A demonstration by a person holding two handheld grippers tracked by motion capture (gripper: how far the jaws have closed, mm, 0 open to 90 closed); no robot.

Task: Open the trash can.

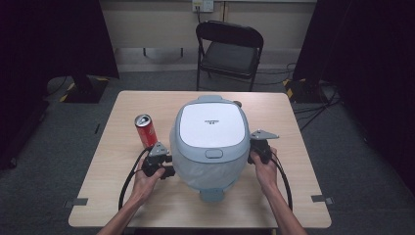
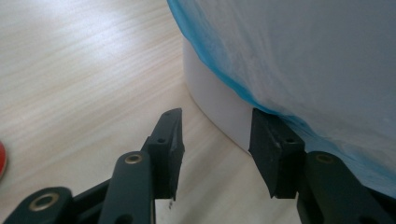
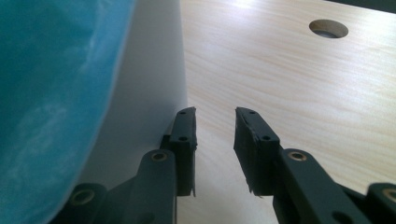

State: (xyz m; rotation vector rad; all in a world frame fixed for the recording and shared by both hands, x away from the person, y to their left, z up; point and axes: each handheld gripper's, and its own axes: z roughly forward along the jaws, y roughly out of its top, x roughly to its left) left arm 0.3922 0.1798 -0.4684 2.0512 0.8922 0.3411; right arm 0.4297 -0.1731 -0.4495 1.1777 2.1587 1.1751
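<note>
Flanking the rice cooker [image 1: 211,142], sitting mid-counter [image 1: 122,196] toward the near edge, probably to brace it from both sides. Left hand-held gripper [image 2: 215,149] standing apart, empty, one pad touching the cooker's white base under its blue film. Right hand-held gripper [image 3: 215,149] narrowly apart, gripping nothing, just beside the base. Red can [image 1: 145,130] standing upright toward the counter's left edge.

At your twelve o'clock a black folding chair [image 1: 229,51] stands on grey carpet [image 1: 342,147] before a pale wall [image 1: 161,22]; dark curtains [image 1: 54,39] hang at ten and two.
</note>
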